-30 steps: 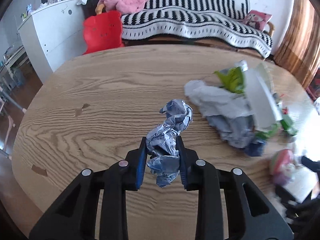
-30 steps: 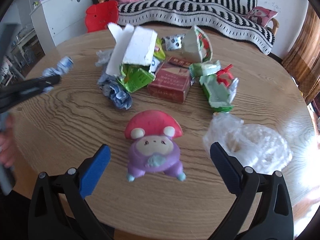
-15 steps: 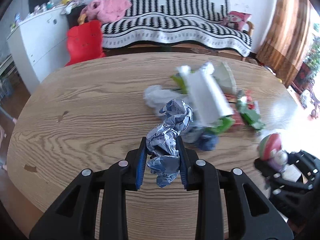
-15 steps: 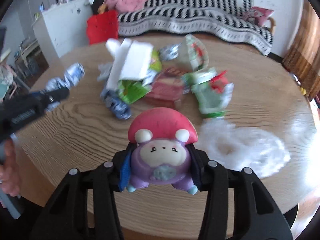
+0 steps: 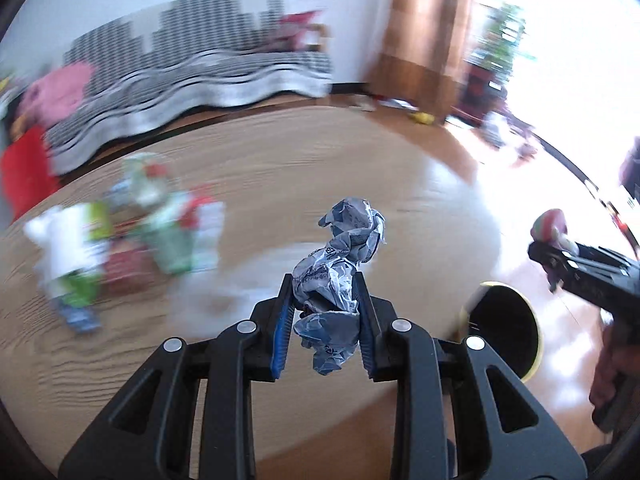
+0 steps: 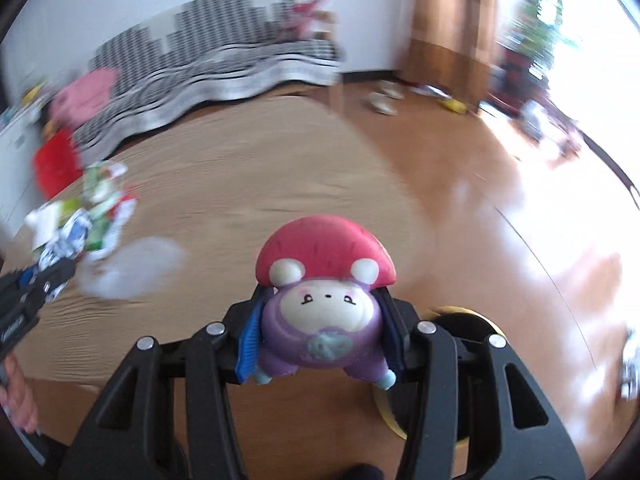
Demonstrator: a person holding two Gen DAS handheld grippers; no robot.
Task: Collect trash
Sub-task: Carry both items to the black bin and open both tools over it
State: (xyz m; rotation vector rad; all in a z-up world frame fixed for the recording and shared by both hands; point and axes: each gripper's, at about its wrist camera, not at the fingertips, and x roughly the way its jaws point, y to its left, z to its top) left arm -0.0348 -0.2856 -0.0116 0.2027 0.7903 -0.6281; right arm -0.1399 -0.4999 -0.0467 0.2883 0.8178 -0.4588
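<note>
Blurred heap of green, white and red wrappers and cartons [image 5: 120, 244] far left on the round wooden table [image 5: 280, 168]. Left gripper [image 5: 325, 320]: blue-padded fingers clamped on a crumpled grey-blue printed wrapper [image 5: 340, 276], held above the table's near edge. Just right, below, a black bin with yellow rim [image 5: 504, 328] on the floor. Right gripper [image 6: 320, 332]: fingers pressed on a soft purple toy with red mushroom cap [image 6: 326, 292], with the bin partly hidden behind it.
</note>
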